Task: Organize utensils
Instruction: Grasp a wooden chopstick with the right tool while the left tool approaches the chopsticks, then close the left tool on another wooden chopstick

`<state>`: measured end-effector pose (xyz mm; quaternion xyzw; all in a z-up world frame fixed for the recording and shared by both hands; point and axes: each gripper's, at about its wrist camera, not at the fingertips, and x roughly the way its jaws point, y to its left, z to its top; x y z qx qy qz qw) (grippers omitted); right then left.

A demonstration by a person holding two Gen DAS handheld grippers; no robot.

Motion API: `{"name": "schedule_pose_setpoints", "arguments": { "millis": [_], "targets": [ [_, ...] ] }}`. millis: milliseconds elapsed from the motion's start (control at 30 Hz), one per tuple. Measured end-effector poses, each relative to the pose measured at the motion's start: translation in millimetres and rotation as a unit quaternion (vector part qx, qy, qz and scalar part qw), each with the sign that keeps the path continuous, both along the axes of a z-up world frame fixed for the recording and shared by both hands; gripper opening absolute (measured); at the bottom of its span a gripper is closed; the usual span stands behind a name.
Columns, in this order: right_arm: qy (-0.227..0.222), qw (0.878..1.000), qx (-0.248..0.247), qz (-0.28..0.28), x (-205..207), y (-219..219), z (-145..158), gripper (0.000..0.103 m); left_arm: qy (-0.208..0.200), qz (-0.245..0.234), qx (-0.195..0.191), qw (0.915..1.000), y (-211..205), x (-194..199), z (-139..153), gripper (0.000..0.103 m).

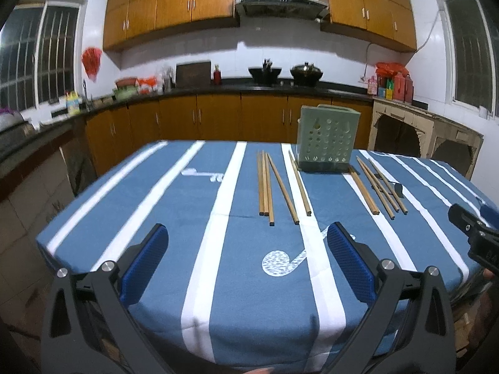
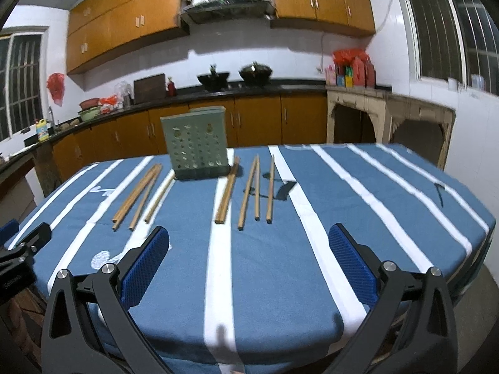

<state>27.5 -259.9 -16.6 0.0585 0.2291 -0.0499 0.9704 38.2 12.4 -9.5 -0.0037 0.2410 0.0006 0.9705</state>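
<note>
Right now my left gripper (image 1: pixel 246 246) and my right gripper (image 2: pixel 249 246) both hover with jaws spread wide and empty above the near edge of the blue striped tablecloth (image 1: pixel 174 218). Further out, wooden chopsticks (image 1: pixel 265 184) lie loose in two groups, either side of the green perforated holder (image 1: pixel 326 137) standing upright at the far edge.

Wide-open right tool (image 2: pixel 248 243) above striped tablecloth (image 2: pixel 389 187), chopsticks (image 2: pixel 248 196) before green perforated holder (image 2: pixel 196 146).
</note>
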Motion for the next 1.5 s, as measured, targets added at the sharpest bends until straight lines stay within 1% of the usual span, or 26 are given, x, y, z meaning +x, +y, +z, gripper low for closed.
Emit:
{"name": "schedule_pose_setpoints", "arguments": {
  "millis": [133, 200, 300, 367, 433, 467, 500, 533, 600, 633, 667, 700, 733, 767, 800, 833, 867, 933, 967, 1033, 1067, 1100, 1167, 1233, 1300, 1500],
  "targets": [
    [0.033, 0.999, 0.014, -0.02, 29, -21, 0, 0.101, 0.033, 0.005, -0.02, 0.9992, 16, 31, 2, 0.099],
    [0.053, 0.998, 0.024, -0.027, 48, -31, 1, 0.101, 0.044, 0.004, -0.02, 0.9988, 21, 45, 3, 0.099],
    [0.081, 0.995, 0.04, -0.038, 75, -45, 2, 0.101, 0.06, 0.012, -0.008, 0.9981, 29, 70, 5, 0.099],
    [0.092, 0.994, 0.049, -0.04, 92, -53, 3, 0.101, 0.074, 0.019, -0.01, 0.997, 34, 85, 4, 0.099],
    [0.105, 0.992, 0.048, -0.042, 112, -57, 3, 0.098, 0.091, 0.031, -0.014, 0.9952, 40, 102, 2, 0.099],
    [0.116, 0.991, 0.043, -0.044, 123, -57, 2, 0.095, 0.104, 0.031, -0.018, 0.9939, 43, 111, 0, 0.099],
    [0.121, 0.991, 0.042, -0.044, 130, -57, 2, 0.087, 0.113, 0.025, -0.023, 0.993, 44, 119, -2, 0.099],
    [0.131, 0.99, 0.039, -0.042, 141, -57, 0, 0.084, 0.117, 0.02, -0.025, 0.9927, 45, 123, -3, 0.099],
    [0.15, 0.987, 0.041, -0.039, 161, -60, -6, 0.072, 0.118, 0.013, -0.029, 0.9925, 47, 131, -3, 0.099],
    [0.16, 0.985, 0.045, -0.035, 168, -61, -10, 0.069, 0.125, 0.016, -0.031, 0.9916, 49, 138, -5, 0.099],
    [0.173, 0.983, 0.051, -0.03, 177, -61, -15, 0.063, 0.133, 0.017, -0.032, 0.9905, 51, 145, -7, 0.097],
    [0.181, 0.982, 0.055, -0.027, 181, -62, -19, 0.056, 0.138, 0.015, -0.035, 0.9897, 52, 152, -8, 0.088],
    [0.193, 0.979, 0.059, -0.024, 187, -61, -25, 0.053, 0.145, 0.012, -0.04, 0.9886, 53, 158, -10, 0.079],
    [0.203, 0.977, 0.06, -0.022, 192, -60, -30, 0.049, 0.152, 0.009, -0.044, 0.9874, 54, 164, -12, 0.075],
    [0.21, 0.976, 0.058, -0.021, 195, -58, -34, 0.045, 0.158, 0.004, -0.048, 0.9863, 54, 169, -14, 0.068],
    [0.216, 0.975, 0.055, -0.021, 198, -57, -37, 0.045, 0.165, -0.004, -0.053, 0.9849, 54, 174, -16, 0.064],
    [0.22, 0.974, 0.052, -0.02, 202, -56, -38, 0.044, 0.169, -0.009, -0.053, 0.9841, 53, 178, -18, 0.063],
    [0.232, 0.972, 0.036, -0.021, 206, -52, -45, 0.044, 0.173, -0.021, -0.05, 0.9834, 48, 185, -21, 0.056],
    [0.24, 0.97, 0.032, -0.023, 206, -51, -49, 0.037, 0.176, -0.028, -0.049, 0.9828, 46, 188, -22, 0.055],
    [0.23, 0.973, 0.016, -0.025, 202, -49, -48, 0.032, 0.182, -0.042, -0.047, 0.9813, 41, 194, -26, 0.047],
    [0.229, 0.973, 0.013, -0.023, 202, -48, -47, 0.027, 0.185, -0.048, -0.046, 0.9806, 39, 197, -28, 0.045],
    [0.227, 0.974, 0.009, -0.022, 199, -48, -46, 0.019, 0.189, -0.054, -0.045, 0.9794, 37, 200, -30, 0.042],
    [0.226, 0.974, 0.008, -0.032, 200, -52, -45, 0.01, 0.196, -0.062, -0.046, 0.9776, 33, 207, -34, 0.036],
    [0.223, 0.974, 0.017, -0.044, 198, -60, -44, 0.01, 0.205, -0.072, -0.052, 0.9747, 30, 214, -38, 0.03],
    [0.222, 0.974, 0.02, -0.047, 197, -64, -45, 0.009, 0.21, -0.083, -0.057, 0.9725, 26, 221, -41, 0.026],
    [0.221, 0.974, 0.02, -0.045, 203, -64, -47, 0.009, 0.224, -0.097, -0.047, 0.9685, 15, 237, -48, 0.017]
  ]
}}
